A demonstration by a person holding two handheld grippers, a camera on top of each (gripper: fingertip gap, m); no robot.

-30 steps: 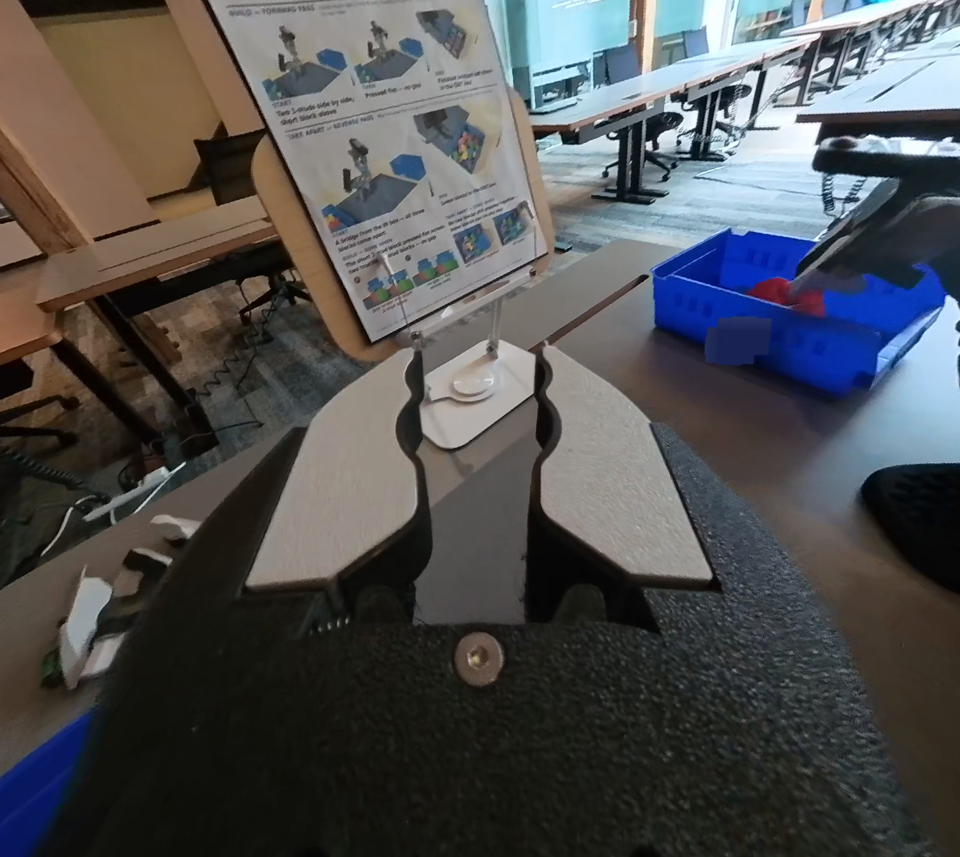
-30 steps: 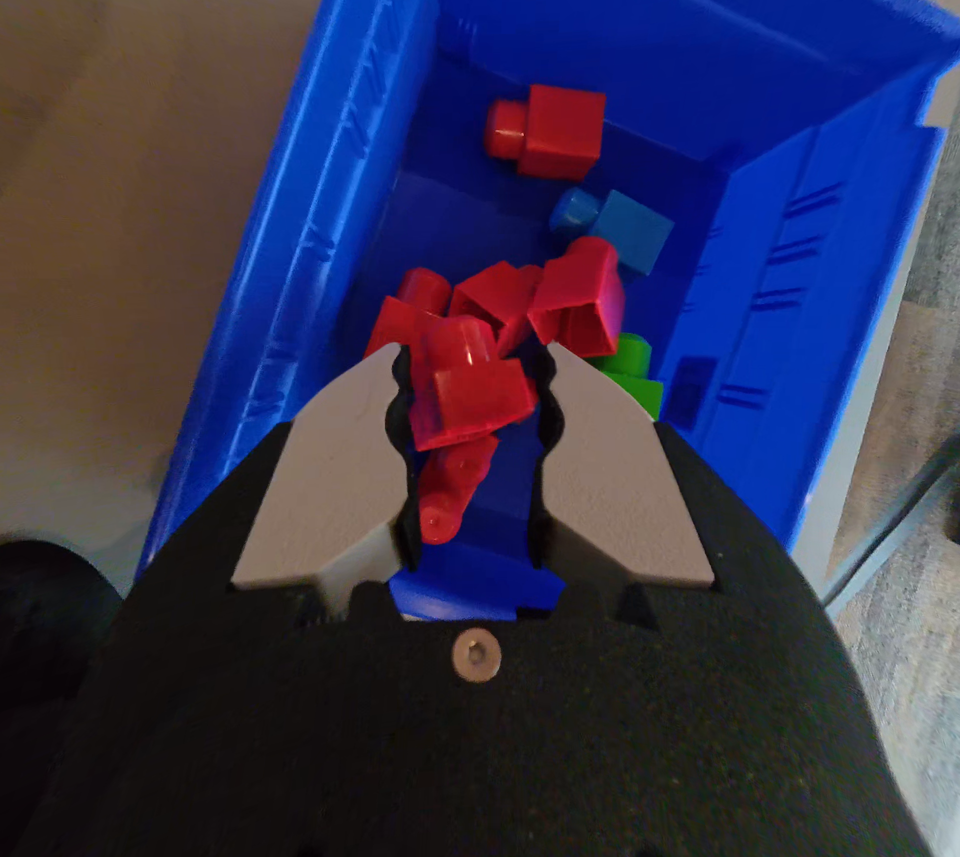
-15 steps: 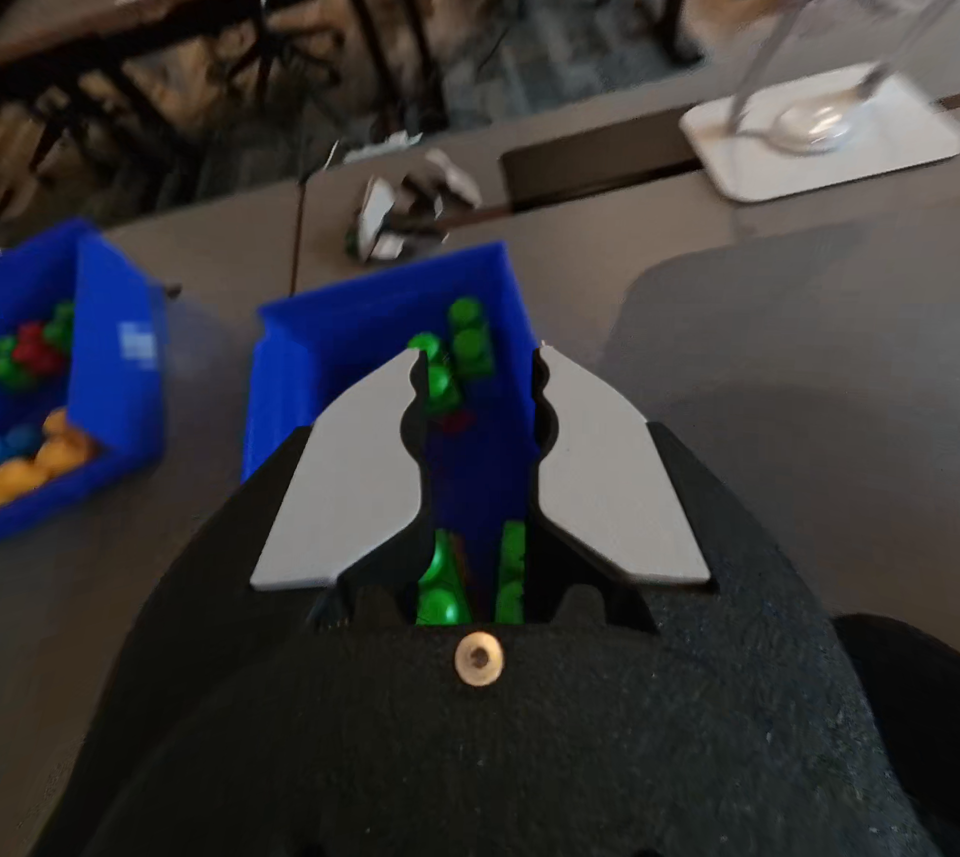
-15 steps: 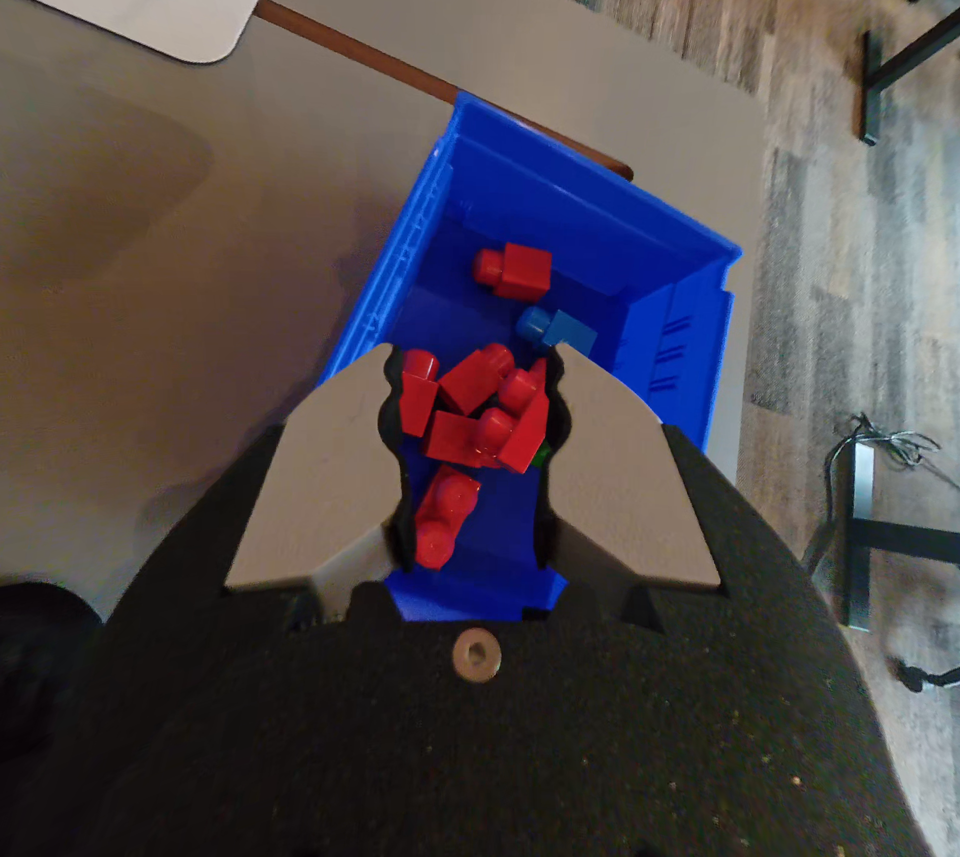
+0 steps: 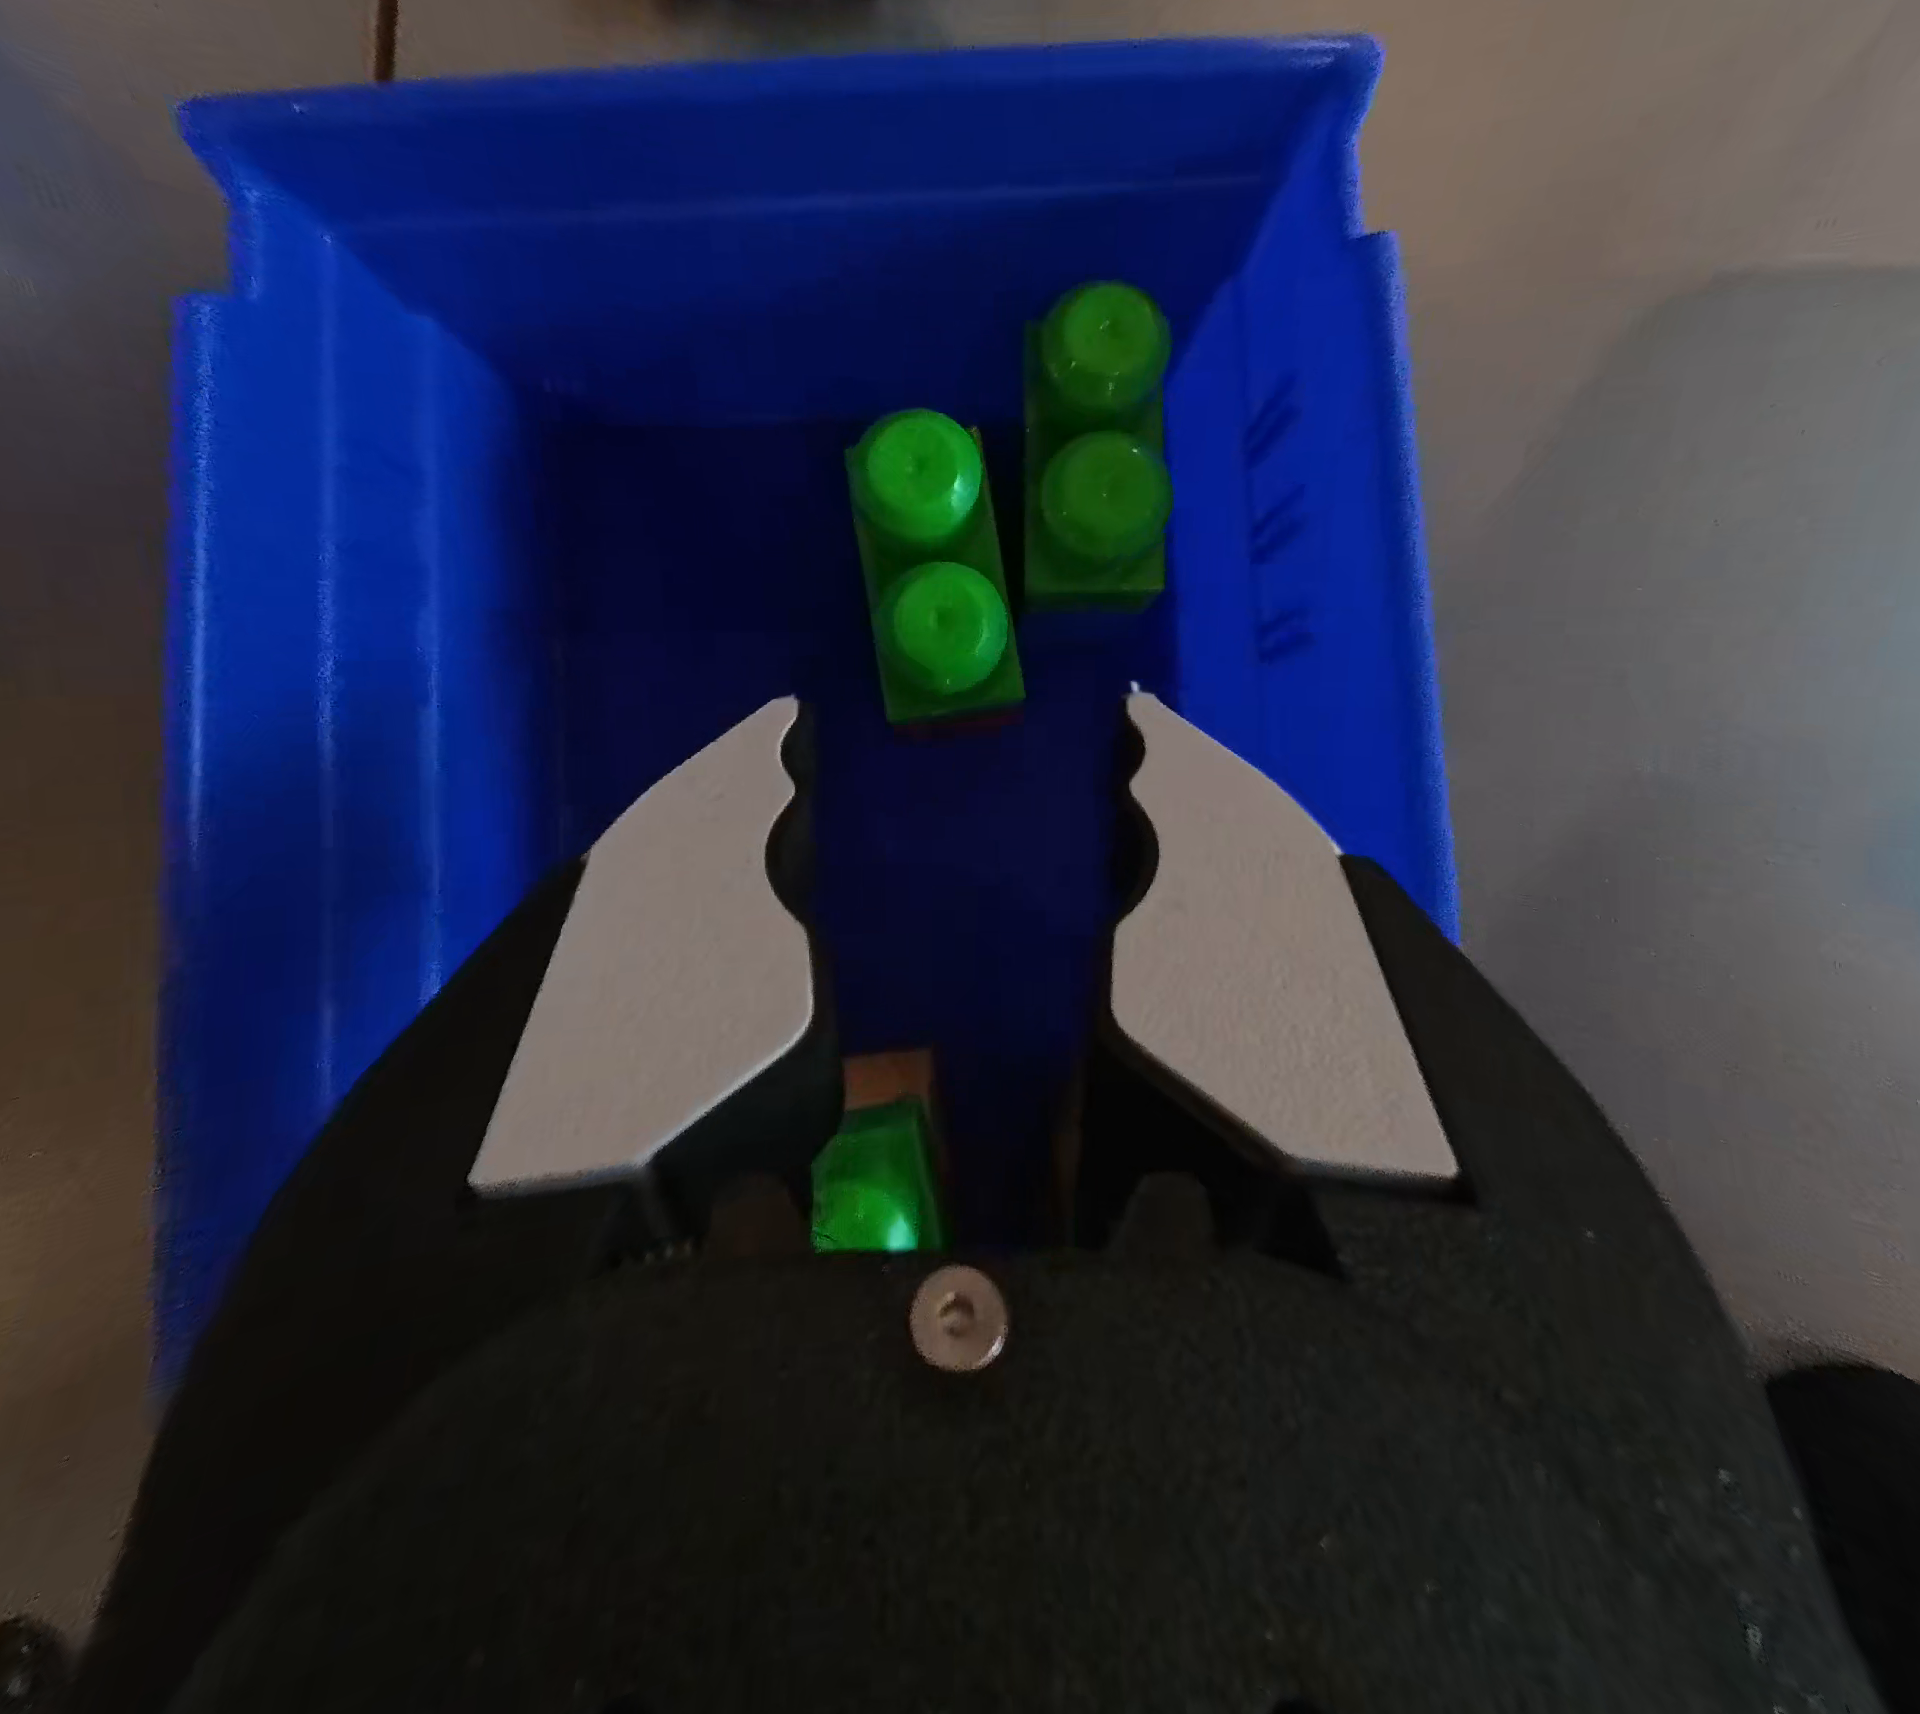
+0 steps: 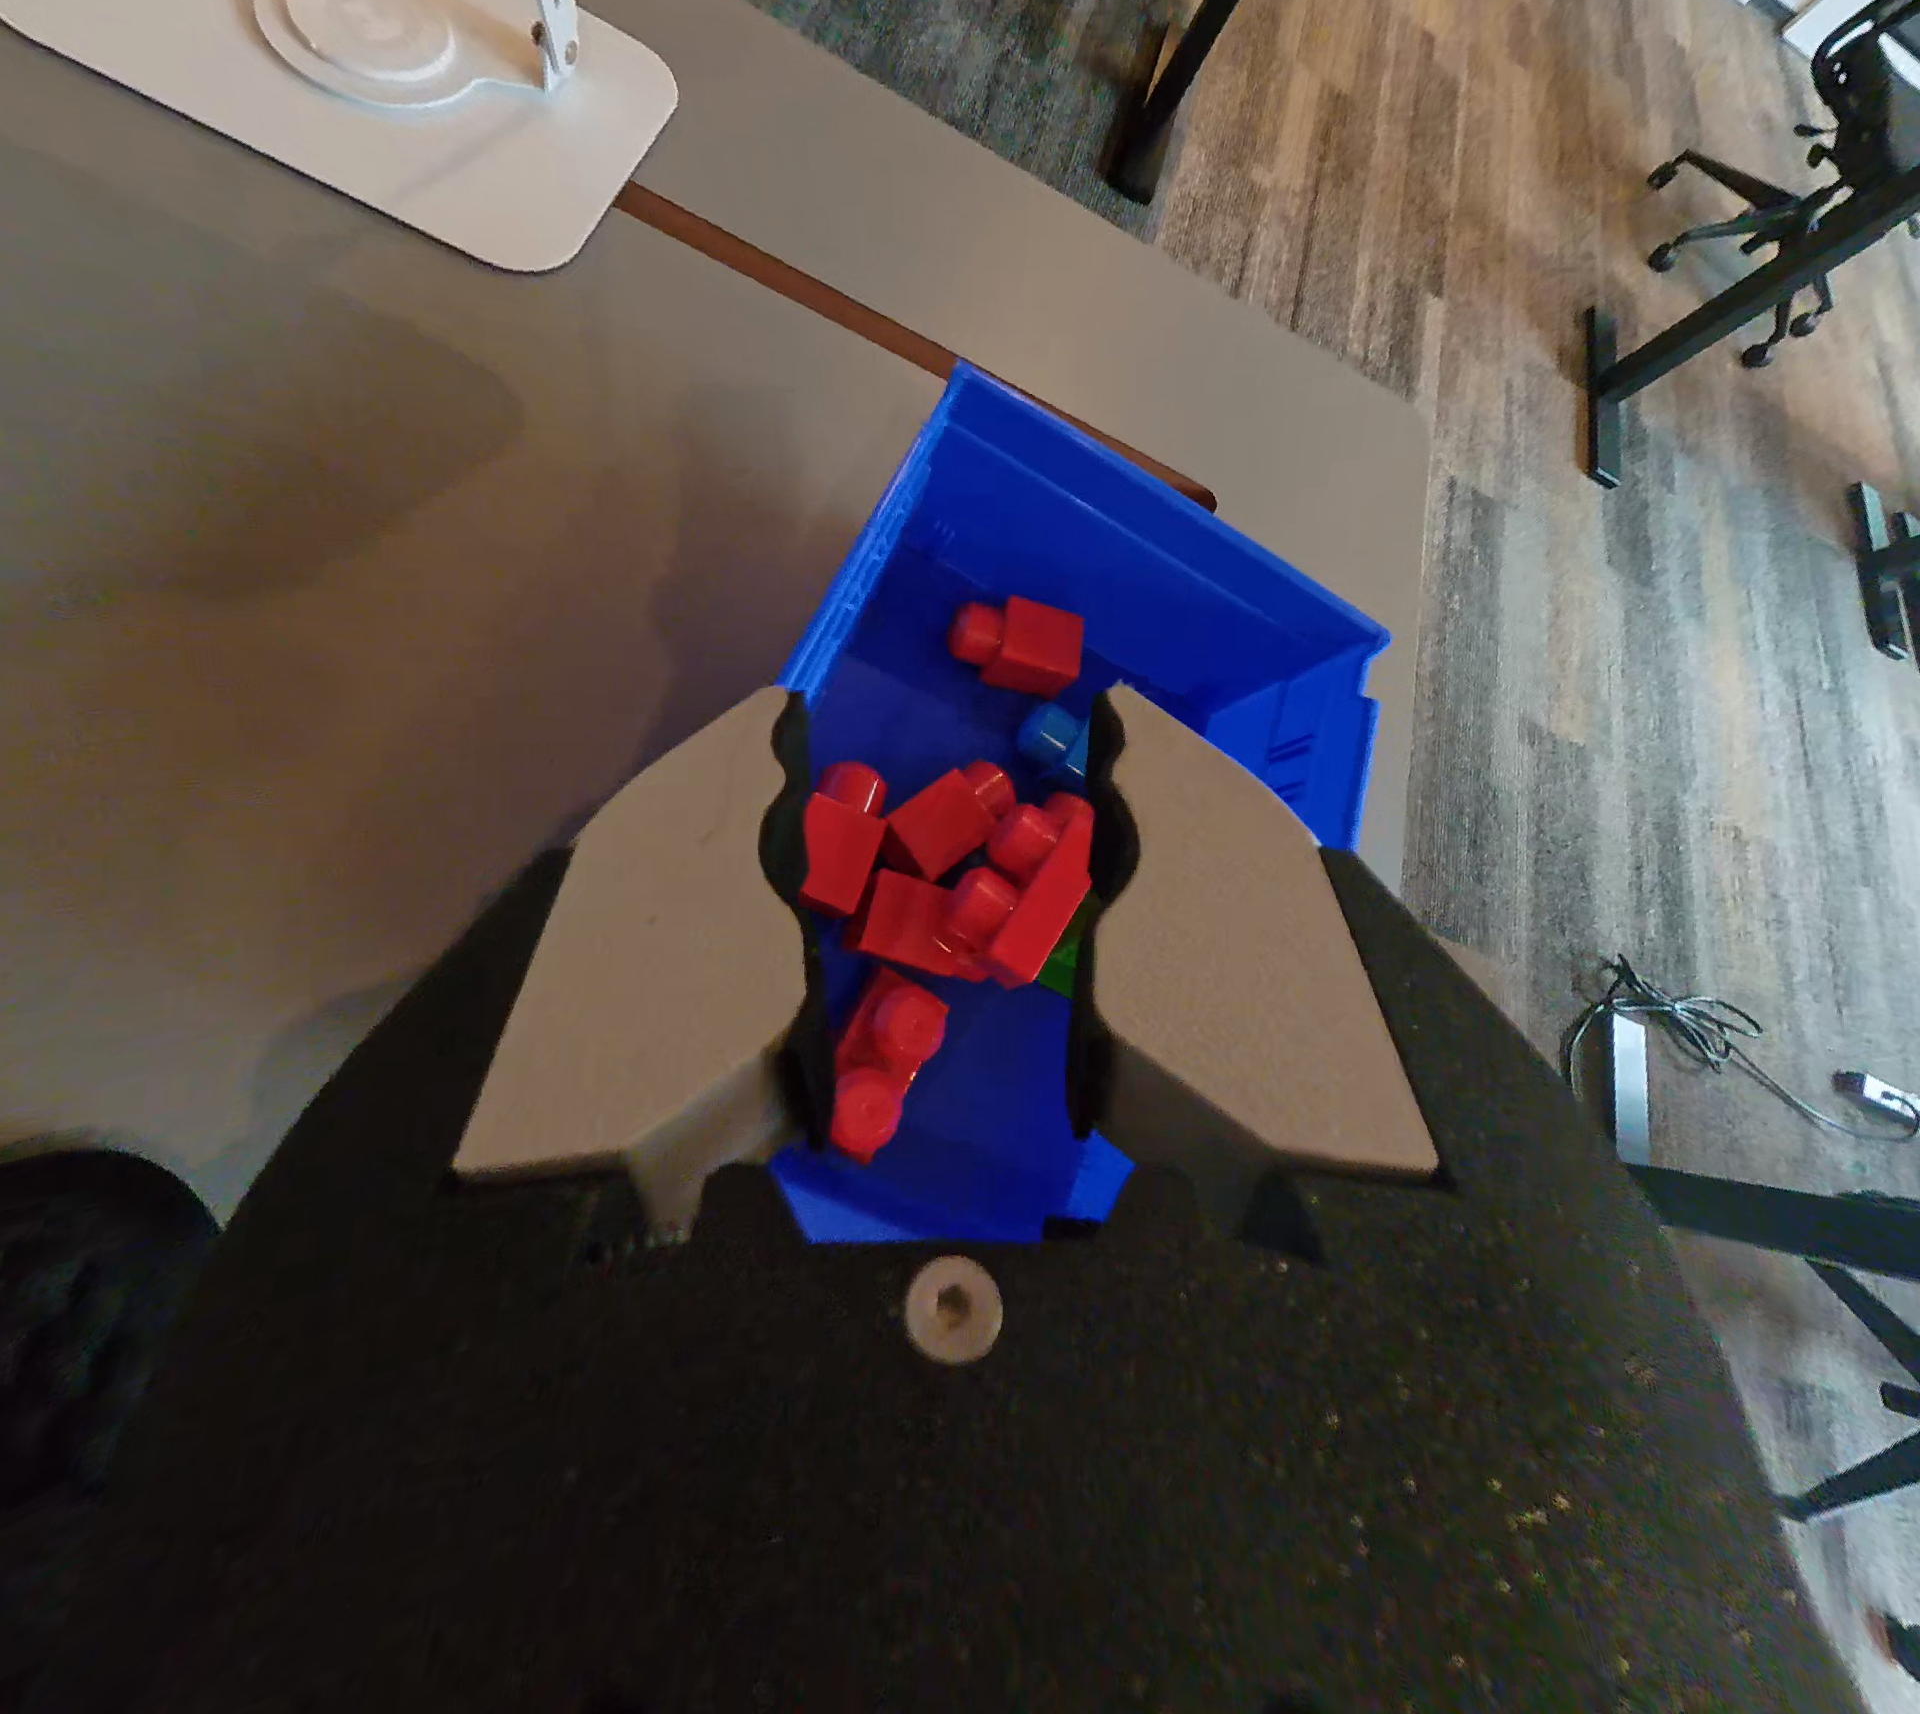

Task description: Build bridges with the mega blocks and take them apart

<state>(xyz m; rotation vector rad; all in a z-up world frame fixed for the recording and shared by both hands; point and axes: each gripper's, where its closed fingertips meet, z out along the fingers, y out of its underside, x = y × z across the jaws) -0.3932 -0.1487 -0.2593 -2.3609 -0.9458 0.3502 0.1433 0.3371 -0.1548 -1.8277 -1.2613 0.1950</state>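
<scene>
We're over the blue bin (image 5: 312,625) on the table now, our left gripper (image 5: 961,708) spread wide and empty above its floor. Against the bin's right wall stands one green two-stud block (image 5: 1096,469), a second green two-stud block (image 5: 935,584) just beside it toward the middle, a third green block (image 5: 873,1176) half hidden at the near end. These look like light, stiff, hollow plastic with smooth sides (slippery, we'd guess), so we'd pinch across the long flat sides, below the studs. Our right gripper (image 6: 945,708) hangs equally wide and empty, high over another blue bin (image 6: 1195,542): inside, a heap of red blocks (image 6: 935,875), one lone red block (image 6: 1023,641) at the far end, a blue block (image 6: 1055,739) between.
</scene>
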